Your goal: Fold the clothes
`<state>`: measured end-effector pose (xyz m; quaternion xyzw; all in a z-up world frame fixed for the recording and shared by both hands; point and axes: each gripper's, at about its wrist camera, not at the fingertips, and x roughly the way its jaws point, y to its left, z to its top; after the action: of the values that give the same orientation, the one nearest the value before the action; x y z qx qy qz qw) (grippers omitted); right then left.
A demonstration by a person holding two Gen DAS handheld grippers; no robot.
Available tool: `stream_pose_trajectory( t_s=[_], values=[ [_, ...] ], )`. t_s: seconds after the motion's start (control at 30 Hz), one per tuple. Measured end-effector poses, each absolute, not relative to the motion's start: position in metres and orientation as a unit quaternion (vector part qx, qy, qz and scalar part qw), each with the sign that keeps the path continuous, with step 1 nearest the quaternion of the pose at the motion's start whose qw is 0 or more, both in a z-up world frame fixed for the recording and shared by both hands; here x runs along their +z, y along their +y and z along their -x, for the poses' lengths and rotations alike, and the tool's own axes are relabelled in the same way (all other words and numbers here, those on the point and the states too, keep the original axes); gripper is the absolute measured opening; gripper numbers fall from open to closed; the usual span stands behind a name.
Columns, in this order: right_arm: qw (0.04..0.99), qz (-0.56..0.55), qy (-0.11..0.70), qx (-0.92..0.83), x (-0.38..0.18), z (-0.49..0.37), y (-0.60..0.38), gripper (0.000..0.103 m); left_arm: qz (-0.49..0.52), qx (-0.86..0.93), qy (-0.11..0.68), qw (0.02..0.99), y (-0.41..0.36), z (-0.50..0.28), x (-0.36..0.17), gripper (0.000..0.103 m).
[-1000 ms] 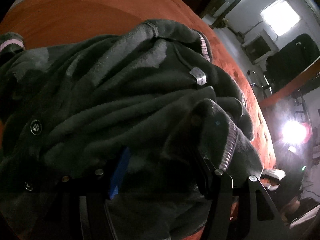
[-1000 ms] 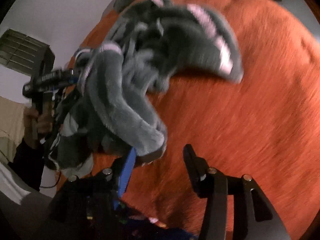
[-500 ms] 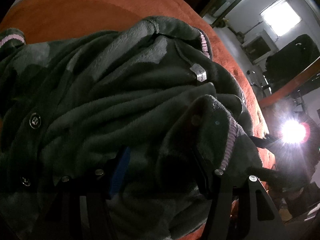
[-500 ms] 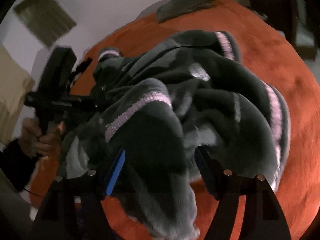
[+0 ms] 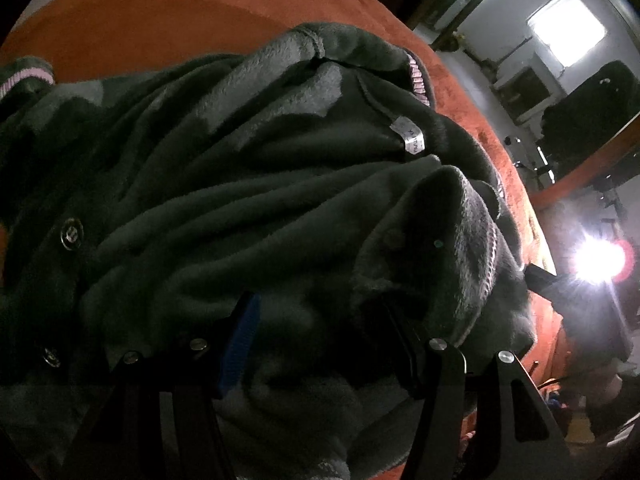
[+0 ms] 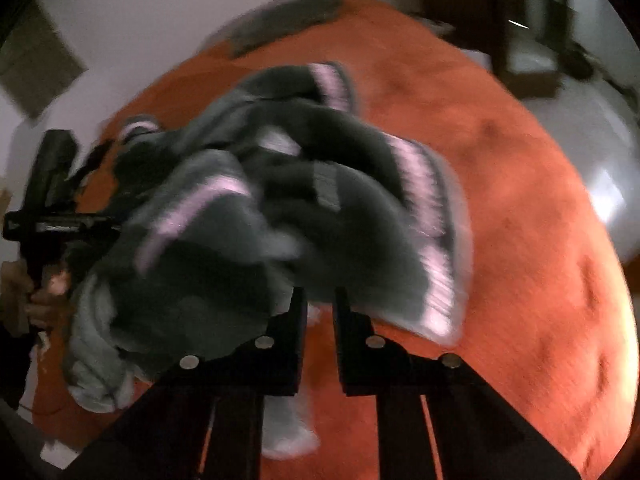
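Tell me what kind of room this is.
Probably a bedroom: a wide bed with an orange cover against a plain wall, a grey fleece jacket on it, and a window.

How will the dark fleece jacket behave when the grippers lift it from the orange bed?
Probably floppy: the fleece jacket lies in soft, deep folds. It will likely sag and trail around the right gripper, whose fingers pinch only a small bunch. Its plush pile suggests little slipping.
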<state>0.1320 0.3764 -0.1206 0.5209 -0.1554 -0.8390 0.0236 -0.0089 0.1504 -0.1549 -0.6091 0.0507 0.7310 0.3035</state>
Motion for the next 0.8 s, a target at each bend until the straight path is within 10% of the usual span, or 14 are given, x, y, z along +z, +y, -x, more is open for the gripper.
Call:
stream_pose_trajectory(
  t_s=[0.33, 0.47, 0.6, 0.77, 0.8],
  values=[
    [0.046, -0.517, -0.184, -0.835, -0.113, -0.133, 0.380, 0.016, 0.602, 0.736, 0.081, 0.300, 0.159, 0.008, -0.155, 0.062],
    [0.090, -0.509, -0.174, -0.838, -0.106, -0.116, 0.357, 0.061, 0.601, 0.737, 0.086, 0.297, 0.156, 0.007, -0.152, 0.062],
    [0.136, -0.504, -0.136, -0.842, -0.102, -0.091, 0.323, 0.074, 0.602, 0.738, 0.089, 0.292, 0.151, 0.005, -0.150, 0.062],
    [0.150, -0.511, -0.063, -0.844, -0.116, -0.067, 0.290, 0.073, 0.601, 0.739, 0.094, 0.292, 0.149, -0.001, -0.148, 0.062],
    [0.147, -0.512, -0.059, -0.845, -0.118, -0.064, 0.289, 0.052, 0.601, 0.738, 0.094, 0.292, 0.149, -0.001, -0.148, 0.062]
  ],
)
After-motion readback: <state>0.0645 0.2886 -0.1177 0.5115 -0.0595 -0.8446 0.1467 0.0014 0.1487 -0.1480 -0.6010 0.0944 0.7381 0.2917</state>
